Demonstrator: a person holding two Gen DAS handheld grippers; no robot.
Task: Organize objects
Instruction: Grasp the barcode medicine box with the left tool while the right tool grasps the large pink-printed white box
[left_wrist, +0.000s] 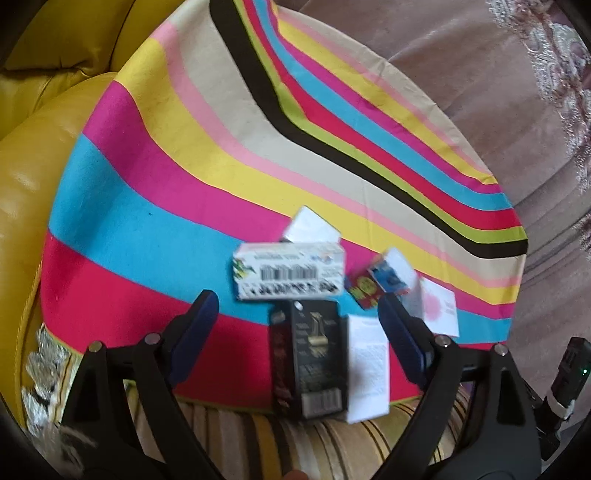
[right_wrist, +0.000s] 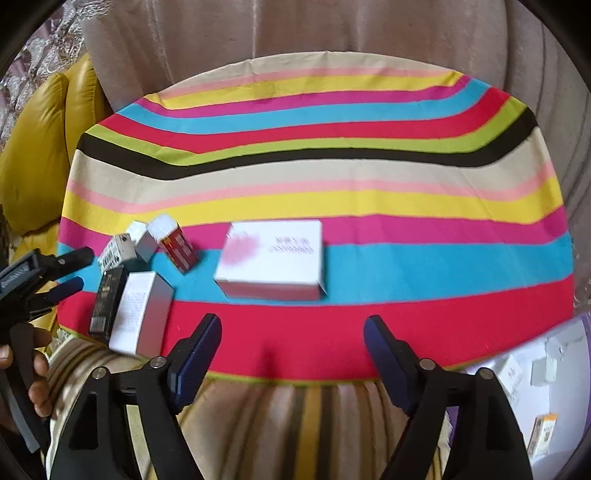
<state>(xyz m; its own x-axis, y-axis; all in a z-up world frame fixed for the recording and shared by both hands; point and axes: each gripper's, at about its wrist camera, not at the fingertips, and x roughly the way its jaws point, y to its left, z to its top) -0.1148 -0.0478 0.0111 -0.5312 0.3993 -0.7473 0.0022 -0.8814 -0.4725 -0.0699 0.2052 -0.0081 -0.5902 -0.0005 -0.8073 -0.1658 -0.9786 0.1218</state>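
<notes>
Several small boxes lie on a striped cloth (left_wrist: 177, 155). In the left wrist view a black box (left_wrist: 306, 354) shows between the fingers of my left gripper (left_wrist: 295, 310), which is open and does not touch it. Beside it lie a tall white box (left_wrist: 367, 369), a barcode box (left_wrist: 290, 271), a small white box (left_wrist: 312, 227) and a red and blue box (left_wrist: 376, 284). My right gripper (right_wrist: 292, 325) is open over the red stripe with nothing between its fingers. A flat white box with a pink blot (right_wrist: 273, 258) lies just beyond it.
A yellow leather seat (left_wrist: 33, 155) borders the cloth on the left, and beige-pink upholstery (right_wrist: 332, 33) lies behind. At the lower right is a pale container (right_wrist: 535, 369) with more small boxes. A hand (right_wrist: 37, 380) holds the left gripper (right_wrist: 74, 272) near the cloth's left edge.
</notes>
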